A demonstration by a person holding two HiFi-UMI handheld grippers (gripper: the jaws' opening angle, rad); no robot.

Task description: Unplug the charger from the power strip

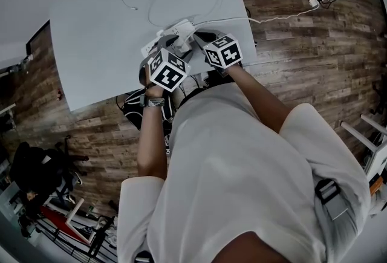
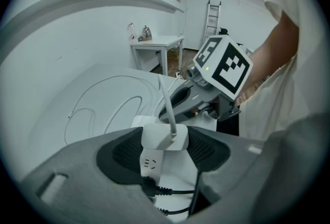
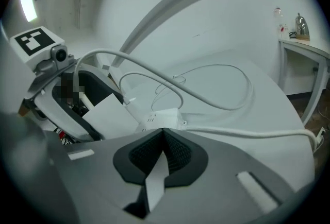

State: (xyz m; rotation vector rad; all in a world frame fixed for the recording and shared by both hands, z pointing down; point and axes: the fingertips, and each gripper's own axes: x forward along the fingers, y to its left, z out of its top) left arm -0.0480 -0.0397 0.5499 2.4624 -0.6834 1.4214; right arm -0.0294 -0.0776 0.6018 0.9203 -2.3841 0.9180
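Your left gripper [image 1: 171, 44] reaches over the near edge of the white surface [image 1: 97, 26], and its fingers [image 2: 126, 153] are clamped on the white charger [image 2: 161, 137], one dark ribbed pad on each side of the block. The charger sits against the top of the white power strip [image 2: 149, 166], which lies flat near that edge; you cannot tell from these views whether its pins are seated. An empty socket shows on the strip just below the charger, and two black cords [image 2: 172, 192] are plugged in nearer to you. The charger's thin white cable [image 2: 166, 99] rises from the top of the block and then lies in loose loops across the surface.

Just to the right, your right gripper [image 3: 164, 138] has its fingers [image 3: 180, 153] pressed together with nothing between them. Their tips are at the end of the power strip, touching it or just short of it. From that end the strip's thick white cord [image 3: 247, 134] runs off to the right, over the edge of the surface and toward the wooden floor [image 1: 290, 56].
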